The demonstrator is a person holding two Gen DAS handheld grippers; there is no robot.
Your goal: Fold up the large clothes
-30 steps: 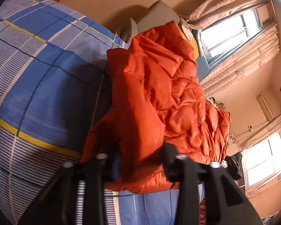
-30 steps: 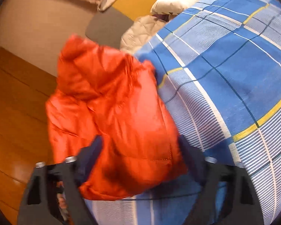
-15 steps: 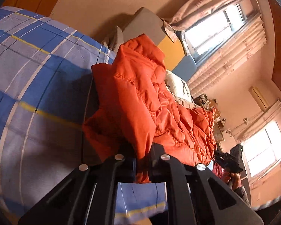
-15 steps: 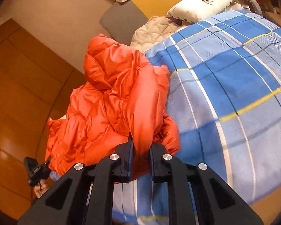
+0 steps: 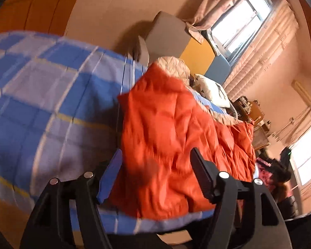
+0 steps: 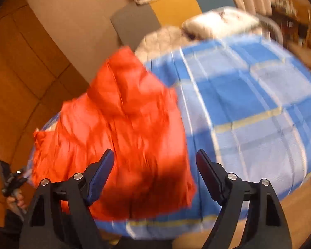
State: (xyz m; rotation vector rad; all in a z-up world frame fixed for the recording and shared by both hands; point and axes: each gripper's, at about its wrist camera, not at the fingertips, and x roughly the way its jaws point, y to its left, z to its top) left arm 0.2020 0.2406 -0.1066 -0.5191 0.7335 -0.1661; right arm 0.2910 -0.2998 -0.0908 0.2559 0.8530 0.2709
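Orange puffer jacket [image 5: 172, 145] bunched on the blue plaid bedspread [image 5: 47, 103], close to the bed's near edge, hood end toward the white pillow [image 5: 213, 91]. Left gripper [image 5: 155, 172] above the jacket's near hem, jaws opening, pads clear of the fabric. Right gripper [image 6: 153, 170] likewise above the jacket [image 6: 122, 128], jaws opening and gripping nothing. Bedspread [image 6: 248, 108] bare beyond the jacket.

A home bedroom — bed with blue checked cover [image 5: 51, 95], pillow [image 5: 212, 90], curtained window [image 5: 236, 23].
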